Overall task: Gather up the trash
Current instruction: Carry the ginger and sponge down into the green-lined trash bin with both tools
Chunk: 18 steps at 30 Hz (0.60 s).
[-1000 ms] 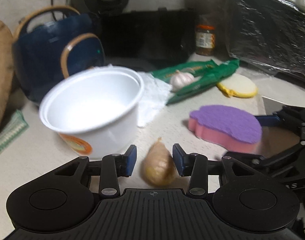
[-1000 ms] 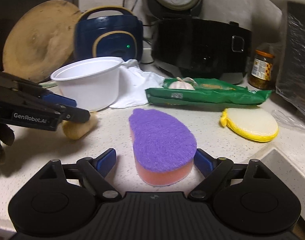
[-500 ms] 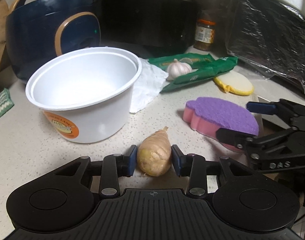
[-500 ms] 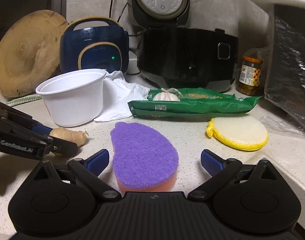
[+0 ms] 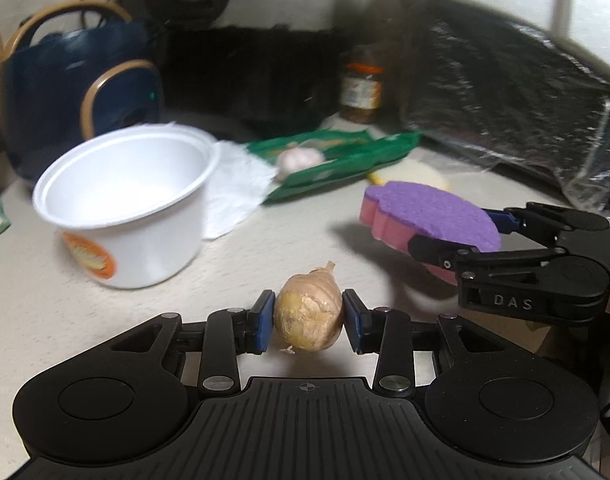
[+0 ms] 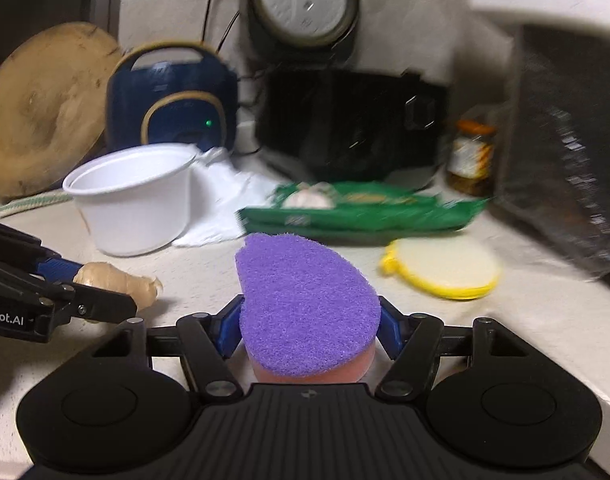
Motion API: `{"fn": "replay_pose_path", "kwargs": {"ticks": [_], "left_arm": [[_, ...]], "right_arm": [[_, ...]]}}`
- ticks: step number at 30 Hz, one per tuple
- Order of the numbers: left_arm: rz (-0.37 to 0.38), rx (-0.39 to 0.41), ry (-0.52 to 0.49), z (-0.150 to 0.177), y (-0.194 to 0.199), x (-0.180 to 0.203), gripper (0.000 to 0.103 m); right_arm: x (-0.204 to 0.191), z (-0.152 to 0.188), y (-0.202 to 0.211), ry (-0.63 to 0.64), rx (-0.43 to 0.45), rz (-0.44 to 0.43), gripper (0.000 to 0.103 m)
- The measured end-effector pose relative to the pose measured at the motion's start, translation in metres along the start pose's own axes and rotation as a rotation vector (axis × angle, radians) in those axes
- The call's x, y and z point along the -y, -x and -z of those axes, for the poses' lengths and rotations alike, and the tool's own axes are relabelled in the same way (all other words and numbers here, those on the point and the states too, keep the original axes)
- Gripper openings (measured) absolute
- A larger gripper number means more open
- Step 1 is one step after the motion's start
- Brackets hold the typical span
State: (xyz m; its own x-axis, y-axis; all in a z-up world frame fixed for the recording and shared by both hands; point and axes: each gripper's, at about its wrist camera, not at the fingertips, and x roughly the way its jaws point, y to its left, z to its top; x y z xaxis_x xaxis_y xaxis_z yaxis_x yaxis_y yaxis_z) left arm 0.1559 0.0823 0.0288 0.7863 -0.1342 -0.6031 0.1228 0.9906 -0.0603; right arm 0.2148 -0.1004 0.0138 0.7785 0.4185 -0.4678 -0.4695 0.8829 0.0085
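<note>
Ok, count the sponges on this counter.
2: the purple sponge is held between the right gripper's fingers; the yellow sponge lies near the green packet.

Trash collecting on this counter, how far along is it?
Nothing visibly binned yet. In hand: left gripper clamps the ginger piece; right gripper clamps the purple sponge. Left: white cup, crumpled tissue, green wrapper.

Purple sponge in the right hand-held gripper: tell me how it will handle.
The purple sponge probably compresses, being pink foam beneath. It looks light, held clear of the counter by one end. Its scrubby top likely resists slipping.
</note>
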Motion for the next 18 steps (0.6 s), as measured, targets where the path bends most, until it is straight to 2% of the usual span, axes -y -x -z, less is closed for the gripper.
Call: {"fn": "replay_pose_path", "kwargs": {"ticks": [5, 10, 13, 16, 18], "left_arm": [[0.053, 0.032, -0.051, -0.002, 0.006, 0.045, 0.041], [0.153, 0.019, -0.109, 0.005, 0.007, 0.106, 0.041], [0.227, -0.017, -0.125, 0.016, -0.003, 0.142, 0.041], [0.308, -0.069, -0.090, 0.036, -0.023, 0.168, 0.041], [0.349, -0.135, -0.051, 0.058, -0.047, 0.179, 0.041]], "right_arm": [[0.027, 0.014, 0.047, -0.045, 0.038, 0.082, 0.066], [0.063, 0.045, 0.091, -0.085, 0.057, 0.183, 0.066], [0.085, 0.068, 0.109, -0.114, 0.052, 0.250, 0.066], [0.107, 0.096, 0.123, -0.163, 0.024, 0.296, 0.066], [0.122, 0.117, 0.132, -0.196, 0.001, 0.325, 0.066]]}}
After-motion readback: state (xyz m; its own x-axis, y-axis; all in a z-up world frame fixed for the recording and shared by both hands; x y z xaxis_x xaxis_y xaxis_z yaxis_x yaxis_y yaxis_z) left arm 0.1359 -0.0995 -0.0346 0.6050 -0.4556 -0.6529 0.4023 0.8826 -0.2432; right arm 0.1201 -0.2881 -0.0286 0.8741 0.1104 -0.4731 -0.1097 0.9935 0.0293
